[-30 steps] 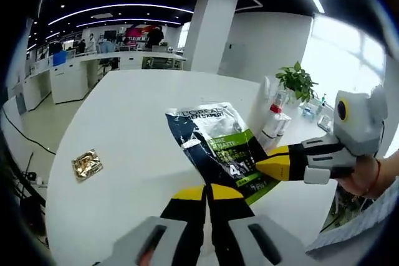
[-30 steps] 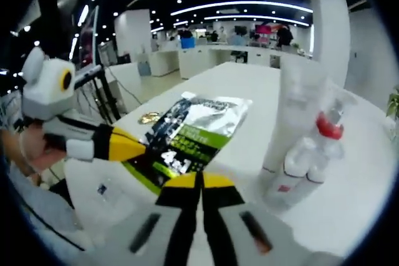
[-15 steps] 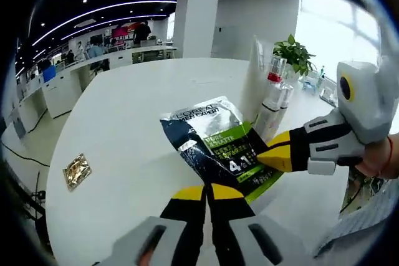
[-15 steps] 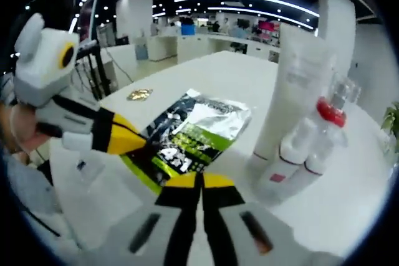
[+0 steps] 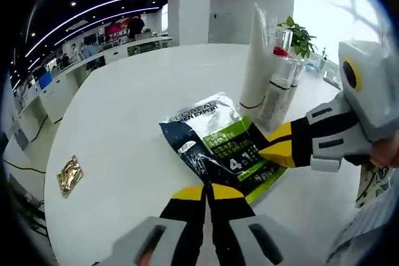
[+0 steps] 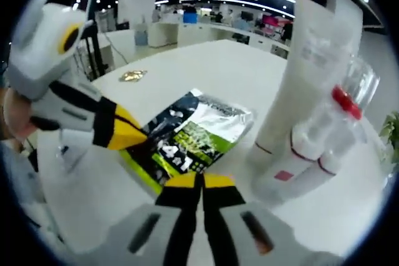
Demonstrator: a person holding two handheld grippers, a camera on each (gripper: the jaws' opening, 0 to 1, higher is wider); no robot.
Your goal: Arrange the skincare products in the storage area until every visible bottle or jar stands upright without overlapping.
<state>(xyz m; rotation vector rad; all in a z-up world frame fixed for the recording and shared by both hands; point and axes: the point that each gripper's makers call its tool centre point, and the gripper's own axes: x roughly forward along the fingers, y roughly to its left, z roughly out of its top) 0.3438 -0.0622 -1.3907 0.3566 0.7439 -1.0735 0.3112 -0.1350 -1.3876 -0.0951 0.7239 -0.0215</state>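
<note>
A dark blue, silver and green skincare pouch [image 5: 215, 138] [image 6: 187, 135] marked "4 in 1" lies low over the white table [image 5: 124, 104]. My left gripper [image 5: 209, 190] [image 6: 136, 136] is shut on one edge of it. My right gripper [image 6: 199, 180] [image 5: 269, 151] is shut on the neighbouring edge. Just beyond the pouch a tall white tube [image 5: 255, 54] [image 6: 302, 85] stands upright. A clear bottle with a red cap [image 5: 278, 73] [image 6: 340, 119] and small white bottles [image 6: 299, 157] stand against the tube.
A small gold sachet [image 5: 68, 175] [image 6: 133, 75] lies flat on the table, away from the pouch. A potted plant [image 5: 299, 32] stands behind the bottles. A hand [image 6: 15, 119] holds the left gripper. Office desks fill the background.
Both grippers have carried the pouch closer to the white tube and bottles, which now loom larger. Both jaws stay shut, and the gold sachet has stayed put.
</note>
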